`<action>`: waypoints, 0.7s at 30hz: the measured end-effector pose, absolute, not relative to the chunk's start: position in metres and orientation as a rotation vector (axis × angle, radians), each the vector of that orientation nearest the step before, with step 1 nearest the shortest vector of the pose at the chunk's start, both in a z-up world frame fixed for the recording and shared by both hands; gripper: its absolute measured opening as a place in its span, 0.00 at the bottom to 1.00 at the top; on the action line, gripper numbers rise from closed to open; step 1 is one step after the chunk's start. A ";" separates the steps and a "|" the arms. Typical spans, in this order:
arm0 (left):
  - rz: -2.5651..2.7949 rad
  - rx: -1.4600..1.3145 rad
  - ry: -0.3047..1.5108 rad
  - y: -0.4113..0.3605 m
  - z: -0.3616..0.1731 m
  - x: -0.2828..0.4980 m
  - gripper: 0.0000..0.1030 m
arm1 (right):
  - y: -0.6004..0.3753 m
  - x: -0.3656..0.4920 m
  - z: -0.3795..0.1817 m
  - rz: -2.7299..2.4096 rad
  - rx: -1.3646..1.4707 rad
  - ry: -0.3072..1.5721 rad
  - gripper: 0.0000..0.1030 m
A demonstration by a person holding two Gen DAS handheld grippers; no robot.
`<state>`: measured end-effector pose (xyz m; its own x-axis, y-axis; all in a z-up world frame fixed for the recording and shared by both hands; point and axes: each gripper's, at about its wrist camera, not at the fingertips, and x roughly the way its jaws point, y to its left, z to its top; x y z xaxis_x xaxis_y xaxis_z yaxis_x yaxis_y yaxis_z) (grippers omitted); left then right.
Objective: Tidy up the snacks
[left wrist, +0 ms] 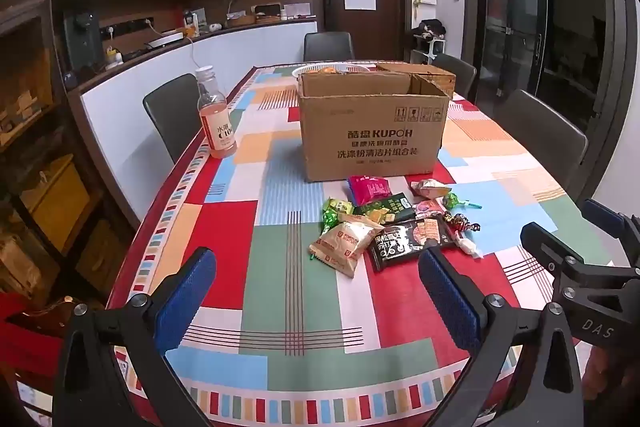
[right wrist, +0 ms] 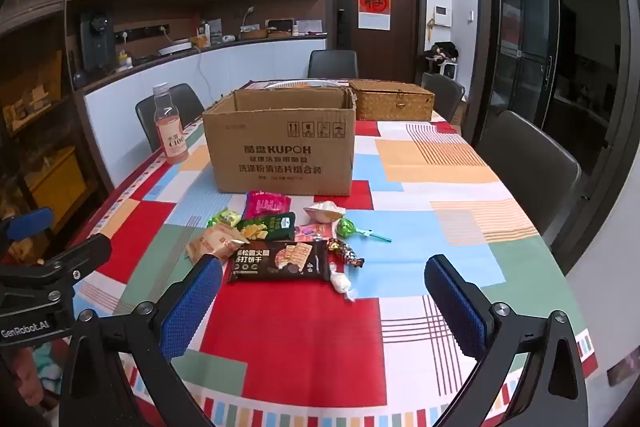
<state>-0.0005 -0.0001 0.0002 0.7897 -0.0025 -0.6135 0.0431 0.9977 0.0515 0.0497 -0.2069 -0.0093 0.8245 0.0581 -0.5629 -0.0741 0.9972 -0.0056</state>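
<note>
One black cracker packet (right wrist: 280, 261), flat, long axis left-right

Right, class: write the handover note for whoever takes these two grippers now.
Left gripper: open, empty, above the table.
Right gripper: open, empty, likewise.
Snack pile: loose on the tablecloth, just in front of the cardboard box, whose top is open.
Done: nothing visibly packed; the box's inside is hidden.
Left: every snack in the pile, probably into the box.
</note>
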 end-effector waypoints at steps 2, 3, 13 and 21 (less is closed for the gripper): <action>-0.021 0.069 0.660 -0.001 0.000 -0.001 1.00 | -0.207 0.050 -0.009 0.071 -0.027 0.595 0.99; -0.021 0.071 0.661 -0.001 0.001 -0.001 1.00 | -0.208 0.050 -0.010 0.071 -0.026 0.597 0.99; -0.024 0.065 0.657 0.003 0.012 0.001 1.00 | -0.204 0.052 -0.012 0.074 -0.033 0.608 0.99; -0.021 0.065 0.650 0.001 0.010 -0.003 1.00 | -0.206 0.054 -0.012 0.075 -0.027 0.619 0.99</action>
